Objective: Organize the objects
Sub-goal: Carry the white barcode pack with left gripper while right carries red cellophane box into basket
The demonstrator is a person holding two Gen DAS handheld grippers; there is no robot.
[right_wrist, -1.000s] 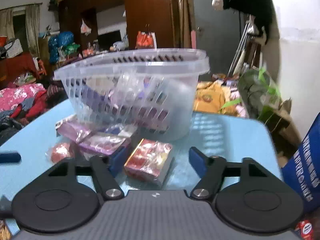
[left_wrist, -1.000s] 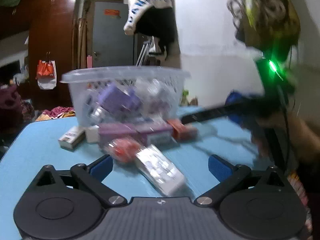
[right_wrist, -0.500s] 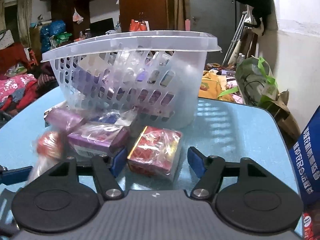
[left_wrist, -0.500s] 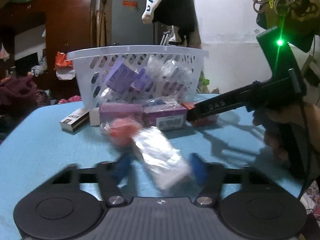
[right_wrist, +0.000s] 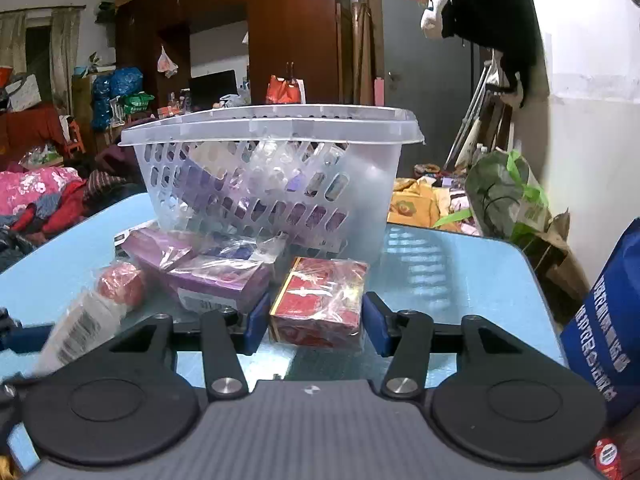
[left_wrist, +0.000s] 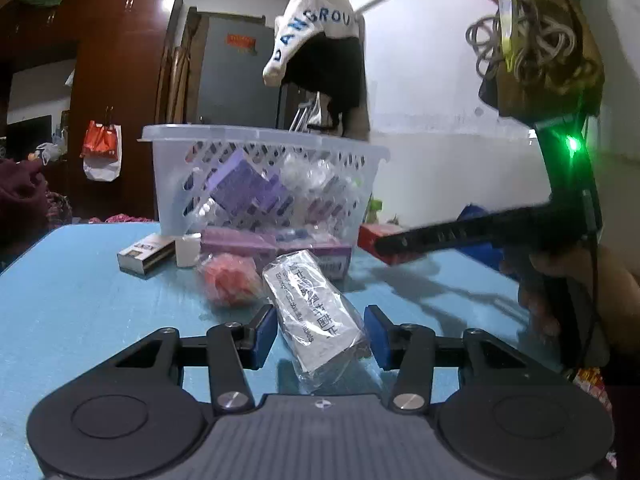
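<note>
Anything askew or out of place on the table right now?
Yes: several wrapped packs lie loose on the blue table in front of the basket, not in it. The white pack lies skewed between the closing left gripper fingers.

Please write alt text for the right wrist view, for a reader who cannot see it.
The right gripper is closing its blue fingers around a red box wrapped in clear plastic, on a light blue table. Behind it stands a clear plastic basket holding packets, with purple boxes at its foot.
</note>
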